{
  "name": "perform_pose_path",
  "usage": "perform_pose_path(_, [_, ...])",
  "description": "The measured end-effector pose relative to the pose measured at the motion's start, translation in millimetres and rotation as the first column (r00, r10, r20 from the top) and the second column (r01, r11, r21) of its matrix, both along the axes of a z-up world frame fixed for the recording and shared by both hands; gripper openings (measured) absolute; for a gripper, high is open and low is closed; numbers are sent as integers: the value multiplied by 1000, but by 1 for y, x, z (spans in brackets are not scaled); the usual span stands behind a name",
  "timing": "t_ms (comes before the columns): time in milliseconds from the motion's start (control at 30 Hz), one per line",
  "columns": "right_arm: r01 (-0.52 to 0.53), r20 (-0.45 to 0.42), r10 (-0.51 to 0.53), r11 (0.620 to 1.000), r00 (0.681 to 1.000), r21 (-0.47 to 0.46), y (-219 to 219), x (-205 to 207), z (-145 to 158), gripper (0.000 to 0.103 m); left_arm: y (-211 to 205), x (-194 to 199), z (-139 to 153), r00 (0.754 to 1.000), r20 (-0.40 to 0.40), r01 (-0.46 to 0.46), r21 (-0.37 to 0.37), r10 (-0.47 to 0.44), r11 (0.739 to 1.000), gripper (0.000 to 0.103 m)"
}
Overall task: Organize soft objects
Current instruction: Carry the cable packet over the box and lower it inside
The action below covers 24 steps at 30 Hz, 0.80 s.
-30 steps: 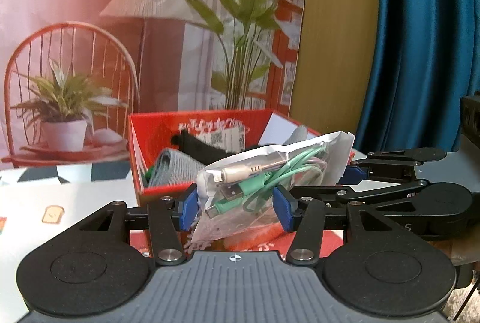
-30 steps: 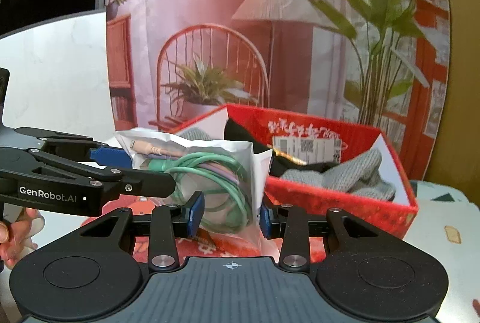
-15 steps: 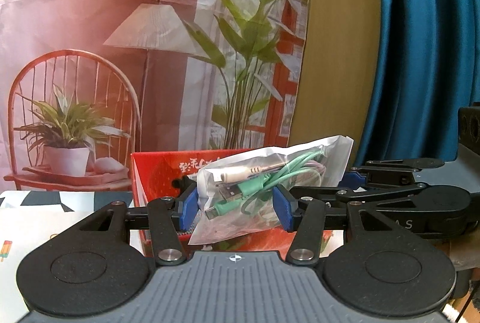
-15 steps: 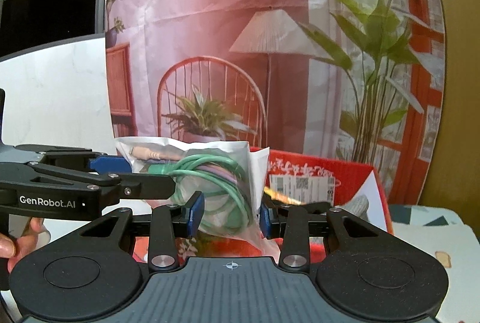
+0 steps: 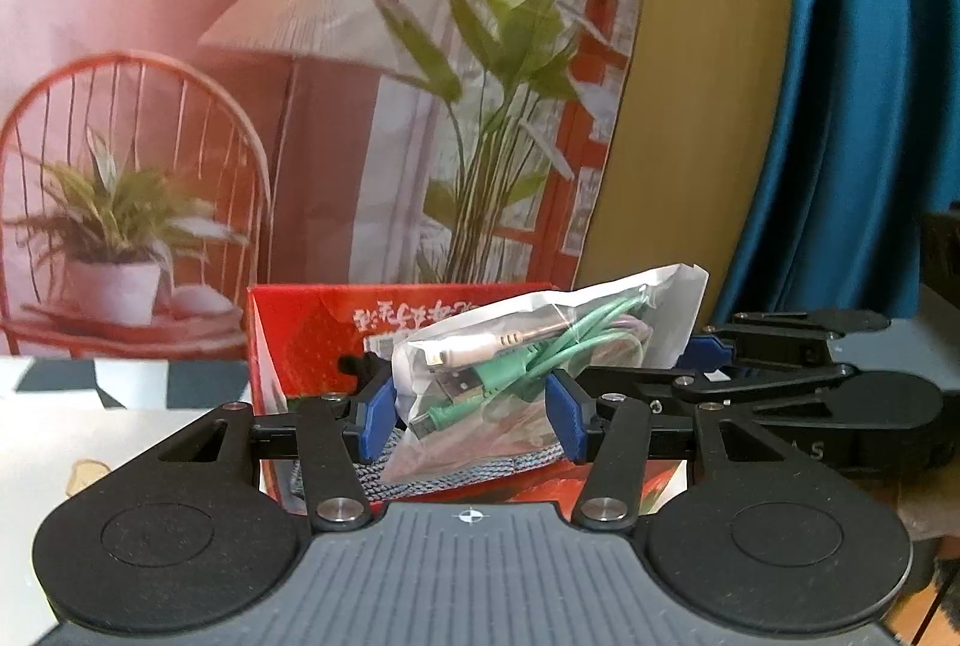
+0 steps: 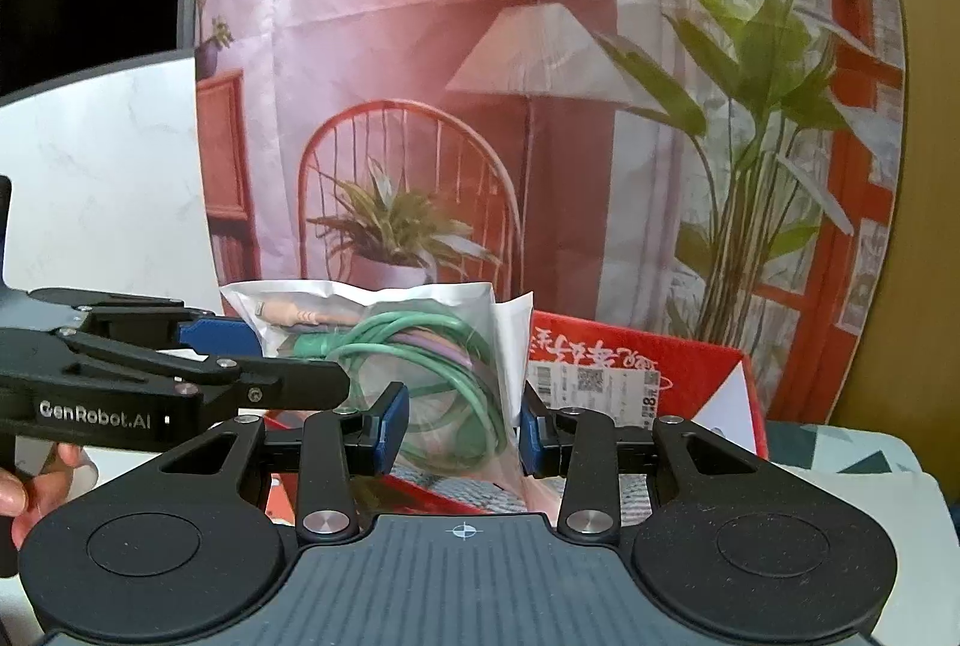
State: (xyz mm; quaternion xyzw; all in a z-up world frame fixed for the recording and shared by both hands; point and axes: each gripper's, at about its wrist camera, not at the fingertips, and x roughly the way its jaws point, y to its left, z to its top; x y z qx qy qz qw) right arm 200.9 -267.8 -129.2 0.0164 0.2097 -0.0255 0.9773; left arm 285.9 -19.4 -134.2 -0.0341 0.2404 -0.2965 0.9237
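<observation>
A clear plastic bag of coiled green and white cables (image 5: 516, 352) hangs in the air between both grippers, just above the red box (image 5: 312, 340). My left gripper (image 5: 471, 418) is shut on the bag's left end; my right gripper (image 6: 462, 427) is shut on its right end, where the bag (image 6: 414, 346) shows green loops. Each gripper shows in the other's view, the right gripper's fingers (image 5: 708, 355) at the bag's far side. Grey knitted fabric (image 5: 456, 472) lies in the box (image 6: 690, 364) below the bag.
A printed backdrop with chair, lamp and plants (image 5: 336, 75) stands behind the box. A blue curtain (image 5: 858, 105) hangs at the right. A white patterned tabletop (image 5: 78, 442) spreads left of the box. A hand (image 6: 24, 484) holds the left gripper.
Both grippers have lifted the cable bag up and tilted level; the box has sunk lower in both views and its inside is now mostly hidden.
</observation>
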Motion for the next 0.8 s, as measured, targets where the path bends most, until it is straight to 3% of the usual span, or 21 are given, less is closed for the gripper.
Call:
perform_pose_path(333, [22, -95, -17, 999, 995, 45, -20, 30, -11, 35, -7, 41, -18, 992, -128, 4, 22, -1, 1000, 56])
perform_pose_path(800, [102, -213, -63, 979, 975, 176, -49, 73, -46, 36, -23, 84, -48, 978, -201, -30, 105, 51, 994, 56])
